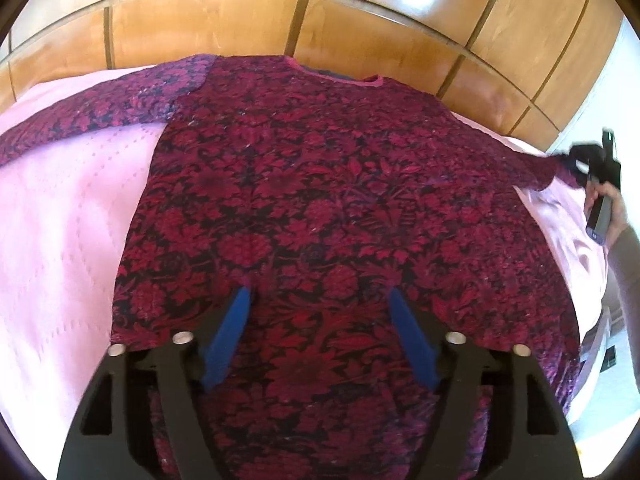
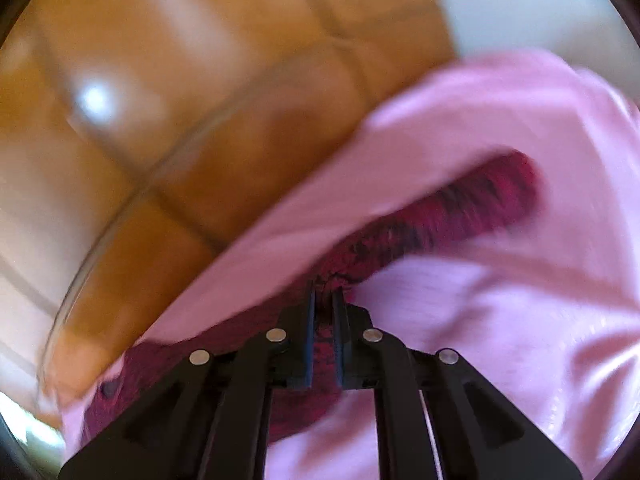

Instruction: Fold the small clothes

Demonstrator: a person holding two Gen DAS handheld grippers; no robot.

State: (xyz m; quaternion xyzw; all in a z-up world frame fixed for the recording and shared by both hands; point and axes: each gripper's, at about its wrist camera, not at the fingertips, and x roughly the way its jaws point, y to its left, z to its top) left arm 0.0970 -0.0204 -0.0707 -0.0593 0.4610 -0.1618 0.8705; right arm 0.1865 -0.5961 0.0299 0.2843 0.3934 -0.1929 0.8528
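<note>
My left tongs (image 1: 318, 300) are nearest the lens: jaws spread wide, blue fingers (image 1: 230, 336) hovering over the lower body of the garment with nothing between them.

The garment (image 1: 320, 200) is a long-sleeved top in a dark red floral print. It lies flat and face-up on the bed, on a pink bedspread (image 1: 60, 220), neckline (image 1: 340, 74) toward the wooden headboard (image 1: 240, 16) and hem toward me. Its long axis runs from hem to neckline, straight ahead of the left tongs. One sleeve (image 1: 80, 120) extends flat to the left side of the left wrist view.

My right tongs (image 2: 325, 300) are closed on the other sleeve (image 2: 460, 196), pinching the cloth partway along it; the free end trails beyond the tips over the bedspread. In the left wrist view, the right tongs sit at the far right edge, with this sleeve drawn taut off the shoulder.

Judgement: the step in hand is the first sleeve fold. The body lies to the left of the right tongs, so the held sleeve must travel across that way, perpendicular to the garment's long axis. The right hand is the nearer hand for this. The left tongs are positioned to pin the body if it drags.
</note>
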